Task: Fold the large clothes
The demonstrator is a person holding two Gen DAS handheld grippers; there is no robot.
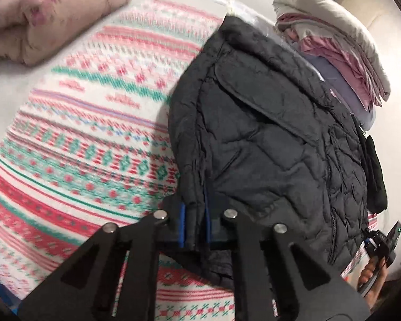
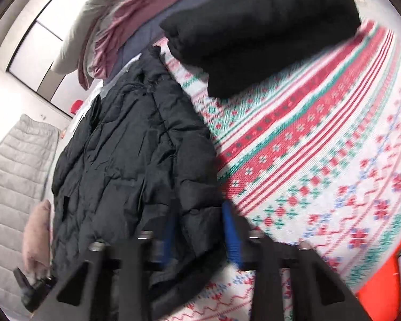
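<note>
Pinching the black puffer jacket (image 1: pixel 267 139) at its near hem, we've got both the left tool (image 1: pixel 195 222) and the right tool (image 2: pixel 197 230) clamped on it. It's lying on the patterned bed (image 1: pixel 80 133); soft, puffy, slippery, so grab seams.

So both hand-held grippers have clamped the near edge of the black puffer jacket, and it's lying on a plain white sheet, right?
Not quite: the left hand-held gripper and right hand-held gripper do pinch the black puffer jacket, but it lies on a patterned blanket with red, pink and green bands, not a plain white sheet. Both wrist views show it.
</note>
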